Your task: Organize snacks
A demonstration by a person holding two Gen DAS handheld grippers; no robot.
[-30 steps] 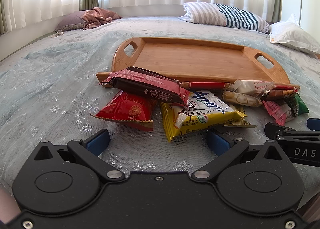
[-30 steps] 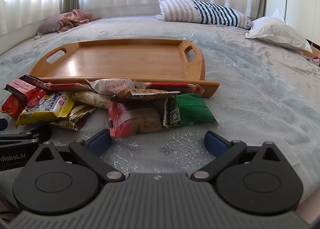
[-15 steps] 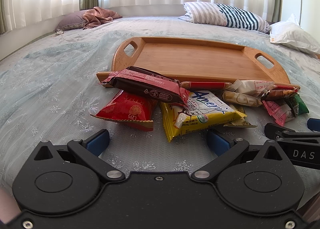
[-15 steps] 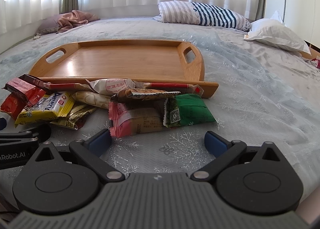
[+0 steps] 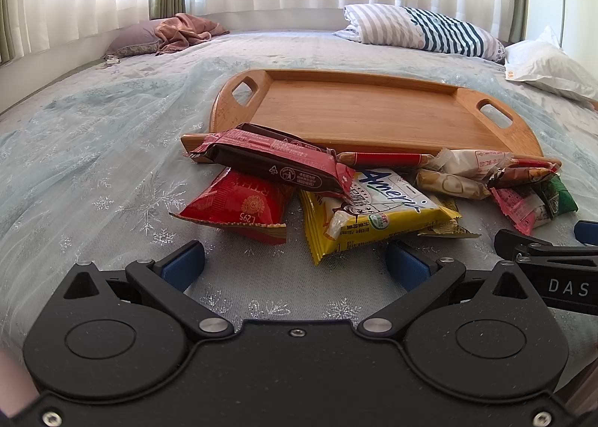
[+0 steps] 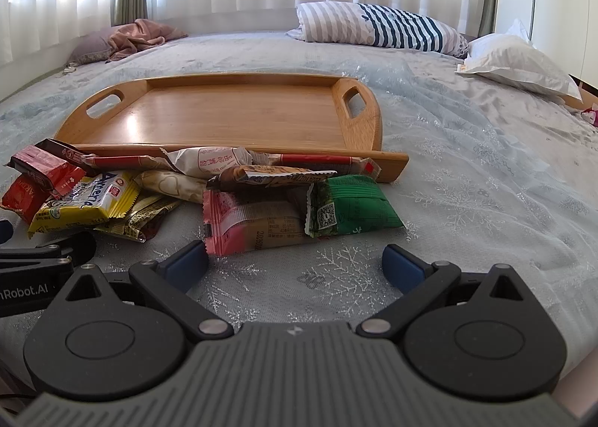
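Snack packets [image 5: 373, 199] lie heaped against the near rim of the empty wooden tray [image 5: 358, 117], so with your left gripper [image 5: 295, 264] and right gripper [image 6: 295, 264] both spread and empty, pinch one top packet by its edge.

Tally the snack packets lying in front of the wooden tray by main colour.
Red pouch: 1
Dark brown-and-red bar wrapper: 1
Yellow-and-white packet: 1
Olive-gold packet: 1
White packet and cream packet: 2
Brown packet: 1
Pink packet: 1
Green packet: 1
Thin red stick packs: apparently 2, middle hidden
Total: 11
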